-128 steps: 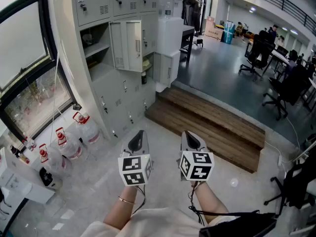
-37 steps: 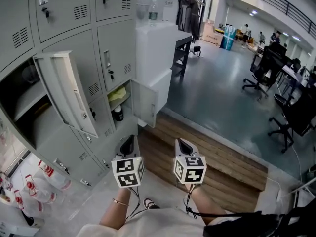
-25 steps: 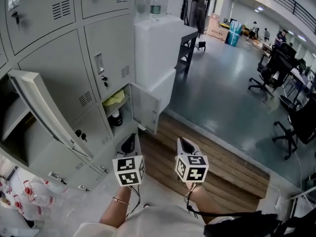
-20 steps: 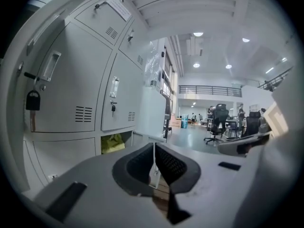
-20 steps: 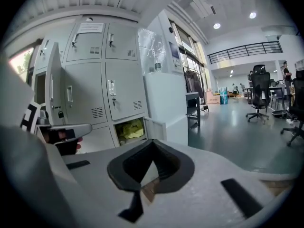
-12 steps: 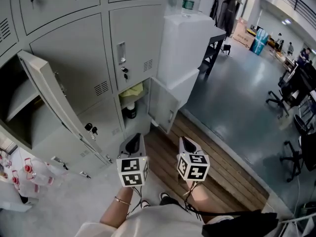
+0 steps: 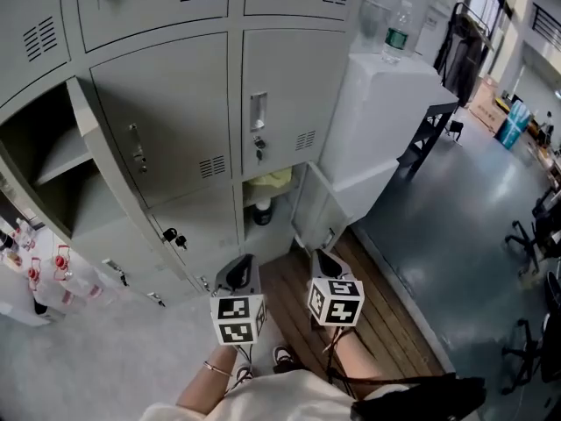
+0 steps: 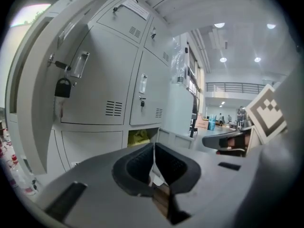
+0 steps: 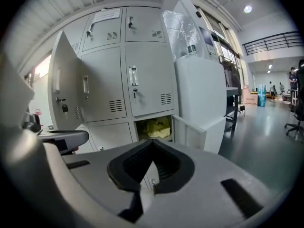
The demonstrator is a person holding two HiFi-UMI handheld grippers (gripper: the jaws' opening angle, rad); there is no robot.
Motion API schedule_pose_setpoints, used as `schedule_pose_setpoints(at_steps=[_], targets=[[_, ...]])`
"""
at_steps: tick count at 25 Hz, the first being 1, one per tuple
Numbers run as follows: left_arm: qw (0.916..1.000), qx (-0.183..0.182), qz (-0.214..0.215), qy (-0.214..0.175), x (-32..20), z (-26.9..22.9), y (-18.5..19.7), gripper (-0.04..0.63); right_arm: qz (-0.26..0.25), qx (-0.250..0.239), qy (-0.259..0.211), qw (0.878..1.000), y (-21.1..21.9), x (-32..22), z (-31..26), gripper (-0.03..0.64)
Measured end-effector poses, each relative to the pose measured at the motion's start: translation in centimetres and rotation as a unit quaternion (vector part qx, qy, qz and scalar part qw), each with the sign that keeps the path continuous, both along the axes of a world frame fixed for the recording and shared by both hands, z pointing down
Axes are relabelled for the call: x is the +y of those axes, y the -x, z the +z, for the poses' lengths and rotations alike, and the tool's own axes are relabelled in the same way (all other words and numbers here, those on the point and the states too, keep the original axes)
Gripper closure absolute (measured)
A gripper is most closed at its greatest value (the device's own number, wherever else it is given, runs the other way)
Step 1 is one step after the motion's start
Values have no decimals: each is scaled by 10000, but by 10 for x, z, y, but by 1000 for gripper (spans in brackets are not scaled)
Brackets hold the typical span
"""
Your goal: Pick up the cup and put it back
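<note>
A dark cup with a white lid (image 7: pixel 262 213) stands in a low open locker compartment (image 7: pixel 282 226), under a yellow cloth (image 7: pixel 272 179). Both grippers hover in front of and below that compartment, well short of it. My left gripper (image 7: pixel 238 267) is shut and holds nothing; its jaws (image 8: pixel 153 149) meet in the left gripper view. My right gripper (image 7: pixel 323 259) is shut and empty too, jaws together (image 9: pixel 152 147). The yellow cloth (image 9: pixel 158 127) shows in the right gripper view, where the cup is hidden behind the jaws.
The compartment's small door (image 7: pixel 317 214) hangs open to the right. A tall locker door (image 7: pixel 98 152) stands open at the left. A white cabinet (image 7: pixel 379 112) with a water bottle (image 7: pixel 396 30) on top adjoins the lockers. Water jugs (image 7: pixel 54 274) sit on the floor at left; a wooden step (image 7: pixel 372 318) is underfoot.
The head view has swung to face the lockers more squarely. Both grippers have come nearer the low open compartment, still shut and empty.
</note>
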State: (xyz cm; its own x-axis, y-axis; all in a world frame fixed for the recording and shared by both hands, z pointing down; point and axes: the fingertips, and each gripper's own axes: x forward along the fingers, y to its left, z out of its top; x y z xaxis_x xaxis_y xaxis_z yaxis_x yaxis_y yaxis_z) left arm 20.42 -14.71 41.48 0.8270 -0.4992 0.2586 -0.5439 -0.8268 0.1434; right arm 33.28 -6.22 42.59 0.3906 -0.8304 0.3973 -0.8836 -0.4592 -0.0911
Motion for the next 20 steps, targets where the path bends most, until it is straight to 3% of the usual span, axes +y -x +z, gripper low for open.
schedule_pose_setpoints(at_steps=[6,20], targets=[[9983,-102,-567,90,-24,-3,-17,580,-440,-8,-11,9990,-31,-25,-1,624],[9942,-456,-945,224,-51,38,-7,580,-759,-195,143,9968,-32,-57,34,624]])
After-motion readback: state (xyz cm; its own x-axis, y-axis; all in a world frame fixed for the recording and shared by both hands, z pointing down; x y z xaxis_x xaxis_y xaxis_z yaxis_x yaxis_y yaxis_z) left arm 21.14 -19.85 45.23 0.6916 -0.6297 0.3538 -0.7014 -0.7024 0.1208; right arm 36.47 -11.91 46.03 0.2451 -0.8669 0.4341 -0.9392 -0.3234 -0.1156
